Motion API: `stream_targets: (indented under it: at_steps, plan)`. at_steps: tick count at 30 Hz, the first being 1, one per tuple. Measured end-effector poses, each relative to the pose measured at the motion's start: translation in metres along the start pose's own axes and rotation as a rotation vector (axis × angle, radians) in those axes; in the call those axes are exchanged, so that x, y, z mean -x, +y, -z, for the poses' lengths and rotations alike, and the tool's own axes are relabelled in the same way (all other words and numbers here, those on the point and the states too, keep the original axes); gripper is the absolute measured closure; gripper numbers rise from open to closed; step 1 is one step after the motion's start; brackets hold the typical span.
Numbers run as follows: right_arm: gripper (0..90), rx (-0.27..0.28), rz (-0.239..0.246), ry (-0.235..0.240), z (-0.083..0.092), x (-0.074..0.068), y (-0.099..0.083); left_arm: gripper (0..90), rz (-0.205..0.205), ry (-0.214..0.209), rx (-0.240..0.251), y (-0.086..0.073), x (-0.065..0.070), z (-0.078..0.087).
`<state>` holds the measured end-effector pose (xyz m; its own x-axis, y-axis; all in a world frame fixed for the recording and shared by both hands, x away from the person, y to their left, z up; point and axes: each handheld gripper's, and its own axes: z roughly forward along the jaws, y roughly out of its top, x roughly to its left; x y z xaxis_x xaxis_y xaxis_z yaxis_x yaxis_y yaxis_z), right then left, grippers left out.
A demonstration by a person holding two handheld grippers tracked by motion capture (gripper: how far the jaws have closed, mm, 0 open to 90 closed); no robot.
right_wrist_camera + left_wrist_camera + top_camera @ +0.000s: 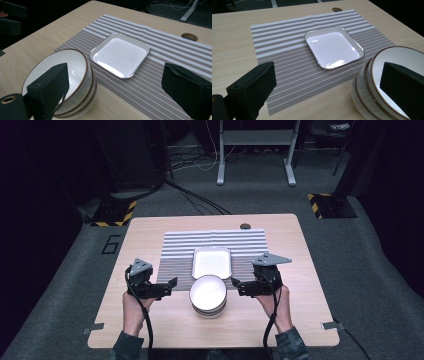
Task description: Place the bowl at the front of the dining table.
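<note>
Striped placemat under square white plate.

A light wooden surface stands on grey carpet in a dim room. Beyond it, black cables cross the floor towards a white desk frame. 2 yellow-and-black striped floor plates flank the far corners.

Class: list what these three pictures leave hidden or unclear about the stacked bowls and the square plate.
- Stack of bowls: high view shows the top bowl's inside; the count underneath is unclear.
- Stack's near side: cut off by the bottom edge in the left gripper view, and partly behind a black jaw in the right gripper view.
- Square plate: underside hidden against the striped placemat.
</note>
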<state>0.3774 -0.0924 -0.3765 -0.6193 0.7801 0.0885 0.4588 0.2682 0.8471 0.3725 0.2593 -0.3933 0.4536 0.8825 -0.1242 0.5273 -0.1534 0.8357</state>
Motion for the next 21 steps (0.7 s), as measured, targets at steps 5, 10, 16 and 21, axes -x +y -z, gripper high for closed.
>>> stream_targets:
  at_steps: [5, 10, 16, 21]
  plan:
    - [7.5, -0.008, 0.016, 0.016, -0.005, -0.007, 0.004, 0.3, -0.02, -0.016, -0.007, 0.001, 0.006, -0.005]
    - [8.8, -0.023, 0.019, 0.037, -0.012, -0.011, 0.003, 0.3, -0.032, -0.04, -0.029, 0.0, 0.012, -0.014]
    - [10.7, -0.045, 0.026, 0.066, -0.022, -0.017, 0.0, 0.7, -0.06, -0.072, -0.053, -0.003, 0.022, -0.024]
    - [12.8, -0.073, 0.024, 0.084, -0.034, -0.022, -0.003, 1.8, -0.081, -0.097, -0.079, -0.007, 0.03, -0.035]
